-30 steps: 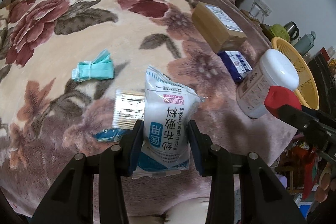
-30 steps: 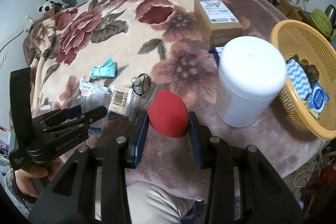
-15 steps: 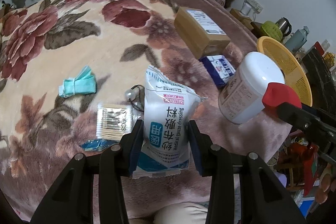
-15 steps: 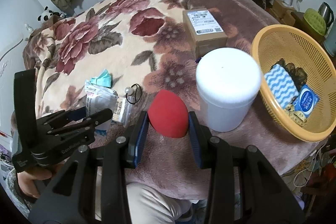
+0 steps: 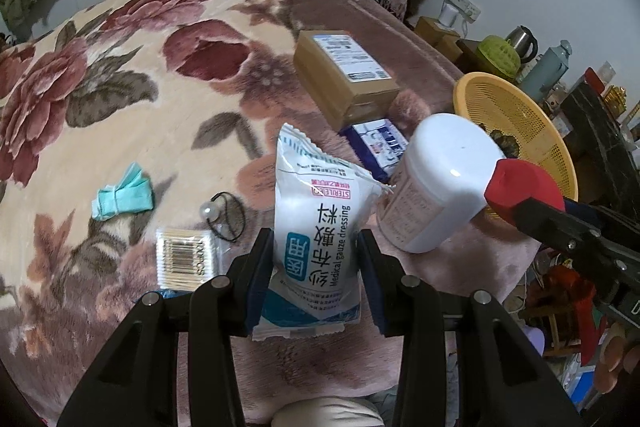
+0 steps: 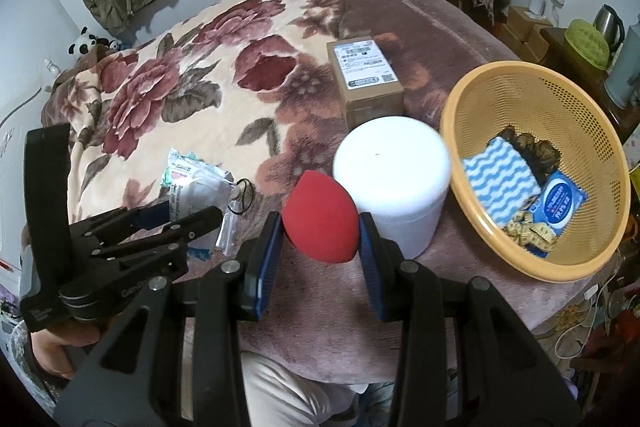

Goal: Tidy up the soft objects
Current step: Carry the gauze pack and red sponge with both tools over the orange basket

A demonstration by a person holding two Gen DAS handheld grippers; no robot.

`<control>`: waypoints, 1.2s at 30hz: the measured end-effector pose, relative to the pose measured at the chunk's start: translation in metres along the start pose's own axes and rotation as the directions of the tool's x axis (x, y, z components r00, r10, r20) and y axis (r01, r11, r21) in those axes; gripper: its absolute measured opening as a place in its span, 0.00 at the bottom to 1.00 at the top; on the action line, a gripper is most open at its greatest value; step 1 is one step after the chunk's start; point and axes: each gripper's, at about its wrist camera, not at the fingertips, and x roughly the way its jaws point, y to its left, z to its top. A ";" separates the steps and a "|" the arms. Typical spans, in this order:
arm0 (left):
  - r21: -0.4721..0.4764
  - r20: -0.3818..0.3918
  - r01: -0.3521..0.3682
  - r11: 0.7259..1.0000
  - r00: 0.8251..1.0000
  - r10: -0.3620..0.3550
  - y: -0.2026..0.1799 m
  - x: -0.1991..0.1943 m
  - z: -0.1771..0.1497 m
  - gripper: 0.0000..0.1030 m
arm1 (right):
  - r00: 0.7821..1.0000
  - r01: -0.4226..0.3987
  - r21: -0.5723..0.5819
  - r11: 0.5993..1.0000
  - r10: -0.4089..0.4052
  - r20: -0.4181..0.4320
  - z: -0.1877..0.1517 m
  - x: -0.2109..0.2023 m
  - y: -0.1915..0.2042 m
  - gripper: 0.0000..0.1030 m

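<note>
Left gripper (image 5: 316,259): I see both fingers closed in on the medical gauze dressing packet (image 5: 318,227), pads pressed flat against its two sides, packet upright between them and raised off the surface. In the right wrist view the same gripper (image 6: 176,217) sits low at the left, fingers pointing right, the hand (image 6: 60,347) holding its handle partly visible at the lower left.

Right gripper (image 6: 320,227): fingers clamped on the red sponge (image 6: 320,219), one pad on each side, sponge's pointed end up. In the left wrist view it (image 5: 520,203) enters from the right edge, fingers pointing left; fingertips of the holding hand (image 5: 616,355) show at the lower right.
</note>
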 end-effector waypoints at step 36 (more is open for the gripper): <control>0.153 0.017 0.103 0.983 0.994 -0.107 -0.133 0.005 0.052 0.42 | 0.994 0.060 0.153 0.986 -0.073 0.086 0.011 -0.050 -0.115 0.37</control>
